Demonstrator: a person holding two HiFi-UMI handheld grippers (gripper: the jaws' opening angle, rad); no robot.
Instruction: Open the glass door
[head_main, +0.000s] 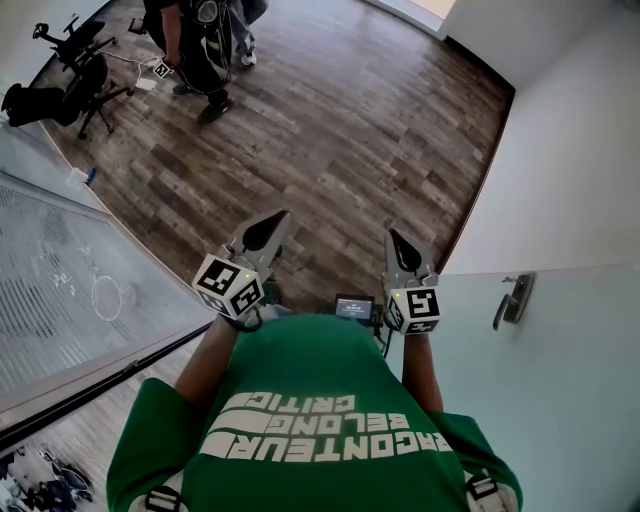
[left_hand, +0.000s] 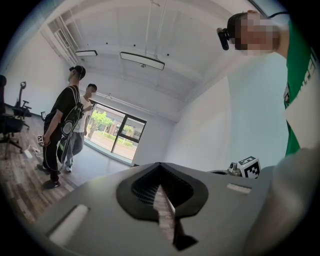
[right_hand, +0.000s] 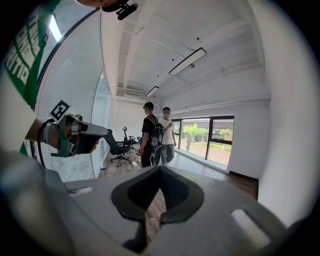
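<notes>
You stand at the near right edge of the wood floor (head_main: 380, 130) with the glass door (head_main: 560, 380) at your right side. Both tools are raised in front of your chest. The left hand-held gripper (head_main: 278, 217) has its jaws drawn together on nothing, and so does the right hand-held gripper (head_main: 396, 239). Neither touches the door. The right one is the nearer to it, just beside the pane's free edge.

The frosted pane stands upright, running from that edge away to your right along the white wall (head_main: 580, 150). Its metal handle (head_main: 513, 300) sits close to the free edge, a lever whose long axis lies along the pane. The angle does not show whether the door is shut in its frame or already swung wide. This could be the approach to the handle or the moment after letting go of it. Either way, any grip on the lever would call for the jaws to part first.
</notes>
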